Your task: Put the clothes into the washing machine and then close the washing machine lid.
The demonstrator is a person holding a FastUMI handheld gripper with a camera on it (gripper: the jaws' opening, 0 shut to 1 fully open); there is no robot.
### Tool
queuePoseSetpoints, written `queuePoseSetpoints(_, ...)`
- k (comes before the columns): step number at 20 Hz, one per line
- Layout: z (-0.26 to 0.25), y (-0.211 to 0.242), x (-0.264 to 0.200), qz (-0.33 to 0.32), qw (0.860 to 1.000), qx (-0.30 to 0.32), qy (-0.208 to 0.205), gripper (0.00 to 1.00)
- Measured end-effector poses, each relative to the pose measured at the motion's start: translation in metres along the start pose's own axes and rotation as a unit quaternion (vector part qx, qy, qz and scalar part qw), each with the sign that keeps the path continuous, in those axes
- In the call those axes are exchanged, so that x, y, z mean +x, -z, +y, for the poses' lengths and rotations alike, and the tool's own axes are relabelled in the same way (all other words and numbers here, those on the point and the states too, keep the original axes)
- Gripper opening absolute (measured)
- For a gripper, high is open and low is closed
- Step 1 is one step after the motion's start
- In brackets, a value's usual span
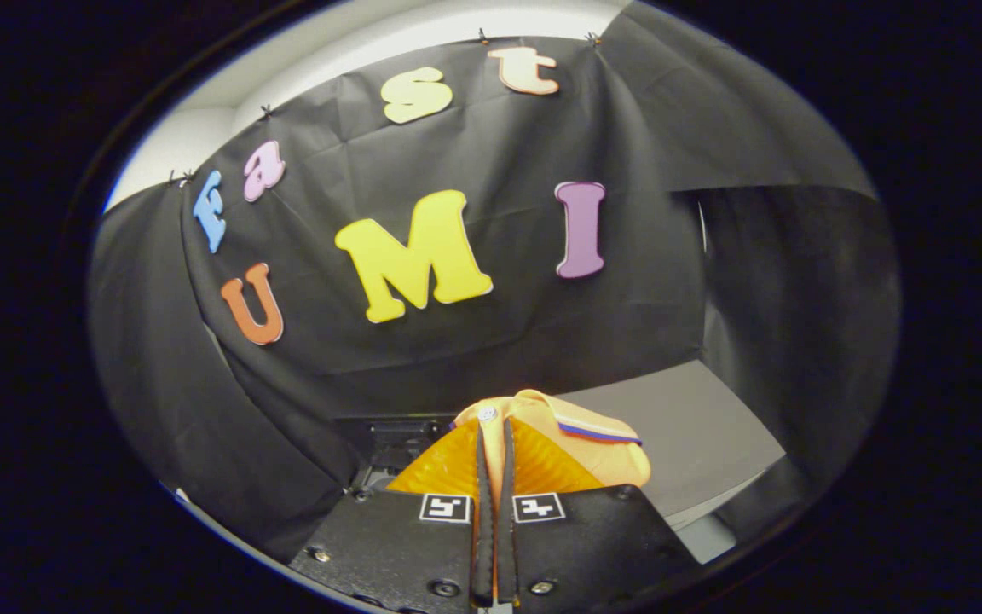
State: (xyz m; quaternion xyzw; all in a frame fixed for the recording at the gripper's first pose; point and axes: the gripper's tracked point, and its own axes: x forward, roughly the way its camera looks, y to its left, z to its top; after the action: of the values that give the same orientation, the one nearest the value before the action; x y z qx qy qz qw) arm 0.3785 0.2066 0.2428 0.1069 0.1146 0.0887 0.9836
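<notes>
An orange garment (580,448) with a striped collar edge and a small button hangs bunched at my fingertips, lifted in the air. My gripper (495,426) is shut on the orange garment, both fingers pressed together with a fold of cloth between them. The cloth spills over and to the right of the fingers. Below and beyond the fingers lies a dark part of a machine (393,439), largely hidden by the garment and the gripper body.
A grey flat surface (696,435) stretches to the right beyond the garment, with a pale edge below it. Black cloth walls close in behind and on both sides.
</notes>
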Motion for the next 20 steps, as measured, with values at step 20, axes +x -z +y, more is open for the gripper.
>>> queuePoseSetpoints(20, 0.205, 0.087, 0.111, 0.094, 0.984, -0.025, -0.151, 0.05)
